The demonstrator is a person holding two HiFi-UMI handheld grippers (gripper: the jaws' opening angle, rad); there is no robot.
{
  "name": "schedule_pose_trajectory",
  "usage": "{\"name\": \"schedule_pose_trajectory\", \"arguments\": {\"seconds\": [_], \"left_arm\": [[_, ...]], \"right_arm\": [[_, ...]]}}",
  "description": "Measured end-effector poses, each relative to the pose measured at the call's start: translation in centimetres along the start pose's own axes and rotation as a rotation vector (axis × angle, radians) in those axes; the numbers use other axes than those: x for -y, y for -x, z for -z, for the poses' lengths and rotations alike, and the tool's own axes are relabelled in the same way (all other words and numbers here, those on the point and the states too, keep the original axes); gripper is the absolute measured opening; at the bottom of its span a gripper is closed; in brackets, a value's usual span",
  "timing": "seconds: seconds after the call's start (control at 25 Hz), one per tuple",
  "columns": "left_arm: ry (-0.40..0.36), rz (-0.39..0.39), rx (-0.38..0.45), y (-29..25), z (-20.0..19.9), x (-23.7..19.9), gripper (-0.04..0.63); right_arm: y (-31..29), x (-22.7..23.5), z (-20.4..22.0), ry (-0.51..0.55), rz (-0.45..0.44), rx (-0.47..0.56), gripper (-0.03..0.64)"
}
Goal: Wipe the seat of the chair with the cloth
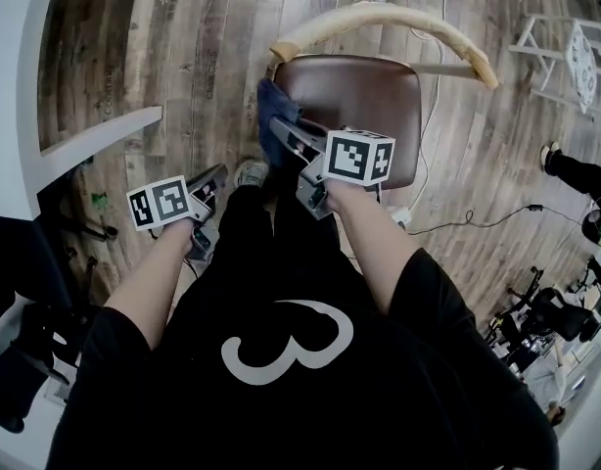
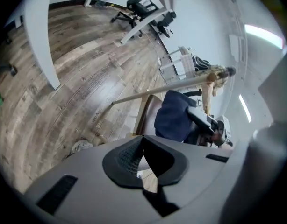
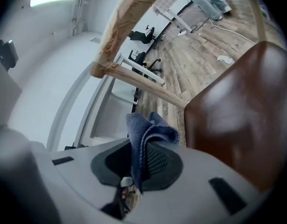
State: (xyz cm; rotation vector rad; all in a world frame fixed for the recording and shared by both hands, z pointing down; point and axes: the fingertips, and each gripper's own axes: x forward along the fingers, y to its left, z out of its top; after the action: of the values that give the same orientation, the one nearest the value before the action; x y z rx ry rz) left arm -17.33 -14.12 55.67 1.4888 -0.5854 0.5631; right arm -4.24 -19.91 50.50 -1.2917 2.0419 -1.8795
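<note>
The chair's brown seat (image 1: 364,101) lies ahead of me under a curved pale wooden backrest (image 1: 398,20). My right gripper (image 1: 281,127) hovers at the seat's left edge, shut on a dark blue cloth (image 1: 272,111). In the right gripper view the cloth (image 3: 152,130) sticks up folded from between the pads, next to the seat (image 3: 241,111). My left gripper (image 1: 216,176) hangs low to the left, apart from the chair, with its jaws together and nothing in them. The left gripper view shows the cloth (image 2: 174,115) and the right gripper (image 2: 205,120) over the seat (image 2: 150,110).
A white desk edge (image 1: 97,131) reaches in at the left. A cable (image 1: 477,219) runs over the wood floor to the right of the chair. A white rack (image 1: 575,52) and another person's shoe (image 1: 553,155) are at the far right. My own shoe (image 1: 250,172) is beside the chair.
</note>
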Motion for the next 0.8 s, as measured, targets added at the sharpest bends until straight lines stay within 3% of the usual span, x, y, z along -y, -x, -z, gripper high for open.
{"name": "schedule_pose_trajectory", "arguments": {"seconds": [0.12, 0.44, 0.8], "left_arm": [[0.071, -0.003, 0.039, -1.6, 0.4, -0.9, 0.014], [0.125, -0.055, 0.065, -4.7, 1.5, -1.9, 0.014], [0.111, -0.085, 0.065, -6.1, 2.6, -1.4, 0.014]], "right_arm": [[-0.9, 2.1, -0.5, -0.028, -0.008, -0.001, 0.048], [-1.9, 6.2, -1.4, -0.027, -0.02, -0.048, 0.049], [-3.1, 8.8, -1.9, 0.084, 0.04, -0.147, 0.048]]}}
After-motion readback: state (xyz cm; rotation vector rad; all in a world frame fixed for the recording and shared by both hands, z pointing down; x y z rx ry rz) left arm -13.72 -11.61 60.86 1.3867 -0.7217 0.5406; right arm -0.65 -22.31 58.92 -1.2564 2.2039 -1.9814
